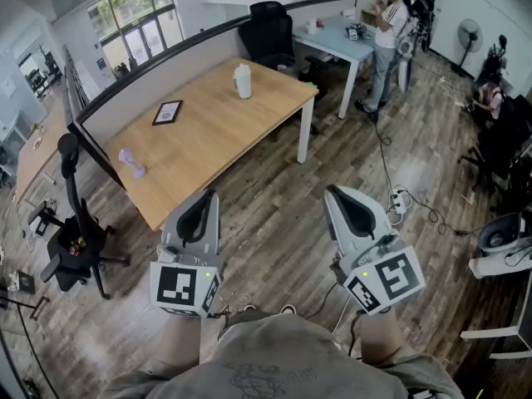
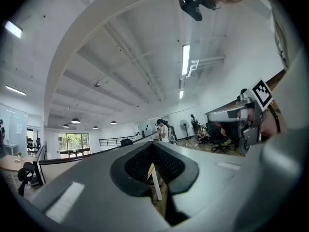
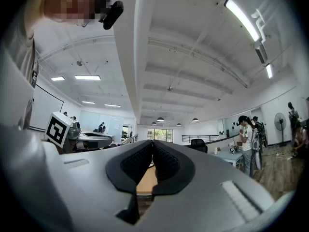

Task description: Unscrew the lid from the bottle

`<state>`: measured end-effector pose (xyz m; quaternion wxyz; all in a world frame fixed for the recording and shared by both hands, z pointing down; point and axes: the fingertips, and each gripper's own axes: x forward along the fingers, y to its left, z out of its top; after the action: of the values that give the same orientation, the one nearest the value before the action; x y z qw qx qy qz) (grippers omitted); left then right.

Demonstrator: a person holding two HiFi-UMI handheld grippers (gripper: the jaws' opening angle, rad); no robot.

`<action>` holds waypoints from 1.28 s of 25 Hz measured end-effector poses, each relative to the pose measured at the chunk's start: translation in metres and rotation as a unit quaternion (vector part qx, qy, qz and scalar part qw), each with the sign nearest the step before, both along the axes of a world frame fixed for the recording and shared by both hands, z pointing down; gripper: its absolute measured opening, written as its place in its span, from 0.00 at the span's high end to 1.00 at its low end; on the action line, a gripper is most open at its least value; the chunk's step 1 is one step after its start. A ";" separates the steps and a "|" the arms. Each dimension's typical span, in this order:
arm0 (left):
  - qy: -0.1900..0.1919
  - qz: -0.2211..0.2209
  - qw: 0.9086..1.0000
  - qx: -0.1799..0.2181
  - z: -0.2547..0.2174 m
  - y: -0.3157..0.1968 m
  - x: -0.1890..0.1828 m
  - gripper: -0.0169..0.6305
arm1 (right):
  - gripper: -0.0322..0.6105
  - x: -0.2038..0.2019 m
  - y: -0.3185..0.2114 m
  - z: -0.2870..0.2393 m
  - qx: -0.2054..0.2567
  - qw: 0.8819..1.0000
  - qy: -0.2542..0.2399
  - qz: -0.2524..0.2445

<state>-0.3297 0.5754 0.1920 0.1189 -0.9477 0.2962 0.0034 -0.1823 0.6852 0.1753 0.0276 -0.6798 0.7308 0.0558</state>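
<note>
Grey-brown wood-plank floor [image 1: 274, 214], matte, covers most of the head view. On it stands a rectangular light-wood worktop [image 1: 208, 131], smooth top, white legs, with a grey partition [image 1: 150, 81] along its far long edge. Black office chair [image 1: 76, 243] sits off the worktop's near-left corner. A second black chair [image 1: 268, 30] is behind its far end, lower part hidden by the partition.

Left hand-held gripper [image 1: 208, 196] and right hand-held gripper [image 1: 331, 191] have grey moulded shells with marker cubes at the rear. Both are in the air short of the worktop's near edge, well apart from everything on it. Both are clamped fully together on nothing, ribbed black pads [image 3: 135, 162] meeting face to face.

A flat dark-framed rectangle [image 1: 167, 112] lies mid-worktop, content unreadable. The white cylindrical bottle [image 1: 242, 81] stands upright toward the worktop's far right end; lid detail too small to make out. A small lilac dumbbell-shaped item [image 1: 132, 164] lies near the worktop's left end, material unclear.
</note>
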 end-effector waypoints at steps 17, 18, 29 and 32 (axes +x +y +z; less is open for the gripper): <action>0.005 0.000 1.000 -0.010 0.002 0.011 0.006 0.97 | 0.93 0.017 0.012 0.006 0.005 1.000 -0.014 0.011; 0.004 -0.001 1.000 -0.011 0.003 0.011 0.006 0.97 | 0.93 0.018 0.011 0.007 0.004 1.000 -0.014 0.009; -0.009 -0.034 0.999 -0.014 0.011 -0.015 0.018 0.45 | 0.57 0.039 -0.008 0.007 0.010 0.999 -0.015 0.034; -0.006 -0.032 0.999 -0.018 0.015 -0.029 0.023 0.45 | 0.57 0.048 -0.020 0.009 0.006 0.999 -0.016 0.040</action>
<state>-0.3065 0.5465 0.2075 0.1034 -0.9397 0.3258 -0.0113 -0.1341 0.6654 0.1846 0.0411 -0.7093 0.7019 0.0501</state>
